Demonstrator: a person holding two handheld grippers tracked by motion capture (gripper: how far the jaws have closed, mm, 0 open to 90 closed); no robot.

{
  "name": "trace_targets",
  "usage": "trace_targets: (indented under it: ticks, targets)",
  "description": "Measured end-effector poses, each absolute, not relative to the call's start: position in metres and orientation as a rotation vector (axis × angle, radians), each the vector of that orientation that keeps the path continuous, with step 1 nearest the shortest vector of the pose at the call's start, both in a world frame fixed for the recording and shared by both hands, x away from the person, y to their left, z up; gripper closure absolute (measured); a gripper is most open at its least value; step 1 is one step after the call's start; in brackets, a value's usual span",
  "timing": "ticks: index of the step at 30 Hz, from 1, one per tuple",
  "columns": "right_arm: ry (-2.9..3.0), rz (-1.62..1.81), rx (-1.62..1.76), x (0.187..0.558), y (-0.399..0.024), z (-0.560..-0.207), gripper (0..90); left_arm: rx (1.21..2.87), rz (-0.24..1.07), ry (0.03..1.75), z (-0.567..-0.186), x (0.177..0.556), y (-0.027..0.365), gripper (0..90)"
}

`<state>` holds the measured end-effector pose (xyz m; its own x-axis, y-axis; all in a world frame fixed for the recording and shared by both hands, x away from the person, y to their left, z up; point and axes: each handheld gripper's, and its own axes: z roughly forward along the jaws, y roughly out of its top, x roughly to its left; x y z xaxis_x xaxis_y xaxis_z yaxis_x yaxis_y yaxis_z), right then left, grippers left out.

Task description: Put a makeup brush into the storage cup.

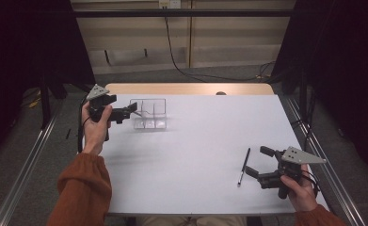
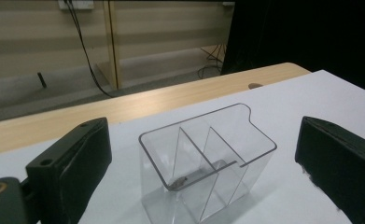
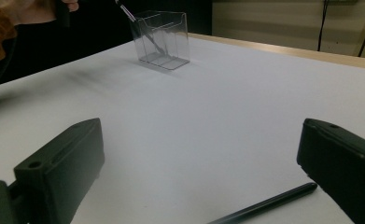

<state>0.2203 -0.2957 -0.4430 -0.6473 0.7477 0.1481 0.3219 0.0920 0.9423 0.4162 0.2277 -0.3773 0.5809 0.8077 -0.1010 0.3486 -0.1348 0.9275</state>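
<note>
Right now my left gripper (image 1: 133,109) hangs at the far left of the table, its jaws spread wide with nothing pressed between them, just beside the clear organiser box (image 1: 148,113). From the left gripper view I look down into that box (image 2: 208,154): it stands upright, split by thin clear walls into compartments, and a slim dark thing lies in one of them, though I cannot tell what it is.

My right gripper (image 1: 257,162) sits at the near right, jaws also wide and holding nothing. A black pen (image 1: 244,166) lies flat on the surface just left of it, pointing roughly near to far, apart from the jaws. In the right gripper view the pen (image 3: 264,204) runs between the two jaws along the bottom, and the box (image 3: 161,39) stands well off at the far left.

I work on a white sheet (image 1: 196,155) that covers most of the table; a bare wooden strip (image 1: 186,88) shows along the far edge. Beyond it runs a pale panelled wall (image 1: 139,37) with a black cable (image 1: 172,52) hanging down to a grey floor. Dark curtains close both sides, and metal rails (image 1: 26,165) flank the table.
</note>
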Motion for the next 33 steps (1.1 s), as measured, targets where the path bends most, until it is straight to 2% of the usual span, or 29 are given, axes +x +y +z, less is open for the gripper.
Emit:
trace_targets:
  ticks: [33]
  targets:
    - [1.946, 1.548, 1.105, 0.214, -0.304, -0.442, 0.3, 1.676, 0.608, 0.885, -0.394, 0.337, 0.234, 2.5]
